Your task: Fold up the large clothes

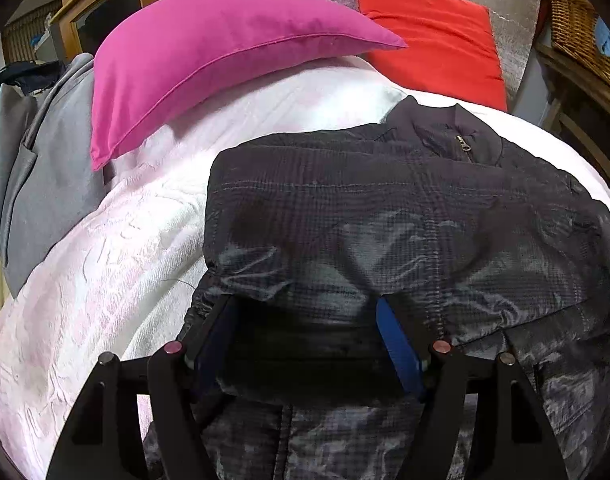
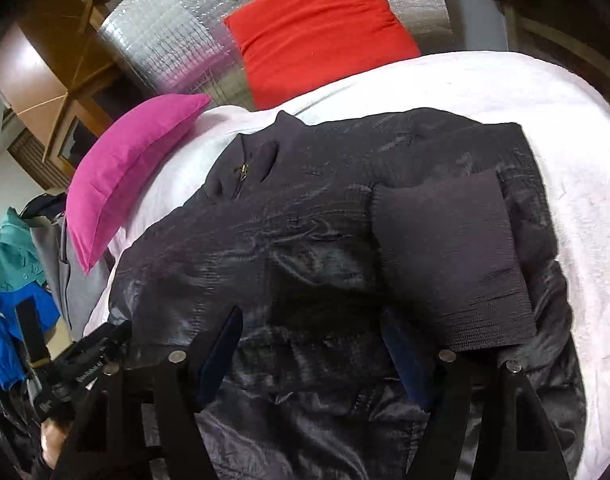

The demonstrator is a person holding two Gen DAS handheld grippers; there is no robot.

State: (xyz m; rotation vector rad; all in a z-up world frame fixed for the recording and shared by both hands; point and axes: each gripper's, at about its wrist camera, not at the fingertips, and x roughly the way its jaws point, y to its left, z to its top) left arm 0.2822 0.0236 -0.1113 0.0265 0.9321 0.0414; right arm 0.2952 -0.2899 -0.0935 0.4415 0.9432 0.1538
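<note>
Left wrist view: dark jacket (image 1: 385,220) lies flat on the white bedspread (image 1: 117,248), collar toward the red cushion (image 1: 433,36). Left of the jacket, pink pillow (image 1: 209,60) and grey garment (image 1: 37,168). My left gripper (image 1: 305,340) hangs spread over the hem, grasping nothing; my right gripper (image 2: 317,352) is likewise released above the jacket. Risk, I judge: slick shell could slide and undo the sleeve fold if I grab one layer only. Right wrist view alone shows the ribbed cuff (image 2: 449,256) folded across the jacket's chest and a clothes pile (image 2: 13,280) beyond the pillow.
</note>
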